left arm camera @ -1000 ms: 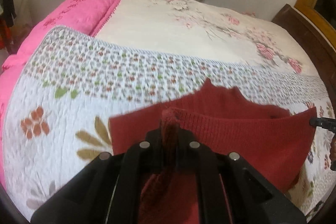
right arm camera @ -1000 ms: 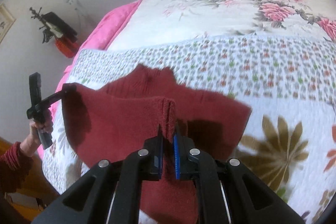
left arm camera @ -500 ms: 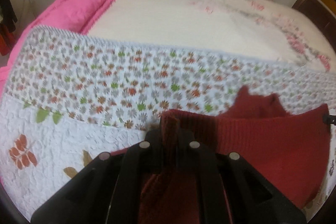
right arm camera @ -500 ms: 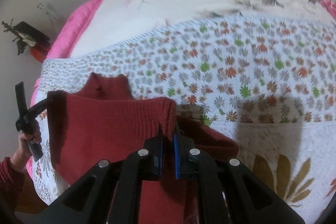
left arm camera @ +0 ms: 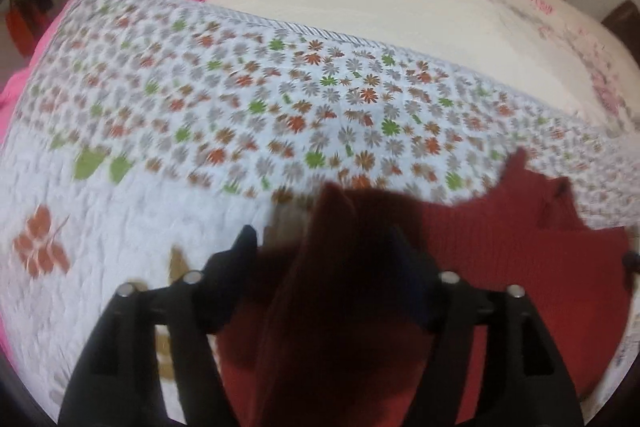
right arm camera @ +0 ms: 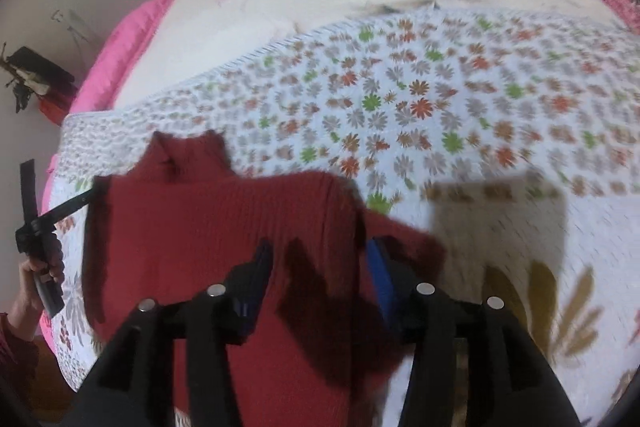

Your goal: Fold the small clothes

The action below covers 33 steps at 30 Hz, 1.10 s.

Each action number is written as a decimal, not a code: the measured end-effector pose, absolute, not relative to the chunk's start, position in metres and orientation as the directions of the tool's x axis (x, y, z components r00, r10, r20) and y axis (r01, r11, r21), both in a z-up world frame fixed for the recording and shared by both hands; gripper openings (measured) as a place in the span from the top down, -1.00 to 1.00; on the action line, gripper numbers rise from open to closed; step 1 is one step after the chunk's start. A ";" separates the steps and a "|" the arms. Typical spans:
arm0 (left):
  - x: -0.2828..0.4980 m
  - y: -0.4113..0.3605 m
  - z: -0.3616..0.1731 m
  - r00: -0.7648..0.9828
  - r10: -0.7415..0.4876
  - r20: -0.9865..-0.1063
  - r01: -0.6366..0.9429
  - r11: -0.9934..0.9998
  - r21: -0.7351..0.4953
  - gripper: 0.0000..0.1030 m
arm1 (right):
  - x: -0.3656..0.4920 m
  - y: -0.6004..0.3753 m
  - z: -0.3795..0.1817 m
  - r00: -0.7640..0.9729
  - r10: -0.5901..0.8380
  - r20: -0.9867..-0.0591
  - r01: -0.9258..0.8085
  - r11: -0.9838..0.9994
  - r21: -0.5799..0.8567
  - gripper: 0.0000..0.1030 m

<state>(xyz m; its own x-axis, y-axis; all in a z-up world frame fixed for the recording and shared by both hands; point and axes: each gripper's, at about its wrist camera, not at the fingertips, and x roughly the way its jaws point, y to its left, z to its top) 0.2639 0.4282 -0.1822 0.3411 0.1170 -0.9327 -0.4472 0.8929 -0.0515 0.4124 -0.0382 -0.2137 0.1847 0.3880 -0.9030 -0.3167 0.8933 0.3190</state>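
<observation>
Lying on the white quilted bedspread with small flowers (left arm camera: 280,115), the dark red knitted sweater (right arm camera: 192,227) is spread flat, its collar pointing away from both tools. The left gripper (left arm camera: 324,247) is seen with its black fingers (left arm camera: 240,251) spread wide, a raised fold of the sweater standing between them without being pinched. The right gripper (right arm camera: 318,259) is likewise opened wide; the sweater's near corner lies between its blue-padded fingers (right arm camera: 378,275), whether touching cannot be told. In the right wrist view, a hand (right arm camera: 40,267) is seen gripping the left tool's handle at the sweater's far edge.
</observation>
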 end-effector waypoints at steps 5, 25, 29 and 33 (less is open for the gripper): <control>0.211 0.389 -0.153 0.353 0.144 -0.924 -0.369 0.930 0.004 -0.37 | 0.356 -0.051 -0.197 0.174 0.367 -0.914 -0.343 0.892 0.293 -0.12; 0.141 0.315 -0.217 0.233 0.026 -0.972 -0.341 0.938 -0.056 -0.37 | 0.262 -0.098 -0.250 0.012 0.320 -0.947 -0.297 0.906 0.302 0.87; 0.141 0.314 -0.225 0.218 0.039 -0.975 -0.334 0.942 -0.036 -0.37 | 0.263 -0.106 -0.270 -0.033 0.326 -0.945 -0.256 0.911 0.323 0.86; 0.140 0.309 -0.204 0.249 0.031 -0.968 -0.336 0.940 -0.056 -0.37 | 0.266 -0.103 -0.248 0.004 0.345 -0.939 -0.270 0.904 0.331 0.50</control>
<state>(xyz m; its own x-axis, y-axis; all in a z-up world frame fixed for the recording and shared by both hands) 0.1402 0.3091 -0.2043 0.2490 0.0313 -0.9680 -0.3360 0.9402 -0.0560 0.2661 -0.1031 -0.2477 0.0040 0.3449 -0.9386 -0.2700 0.9042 0.3310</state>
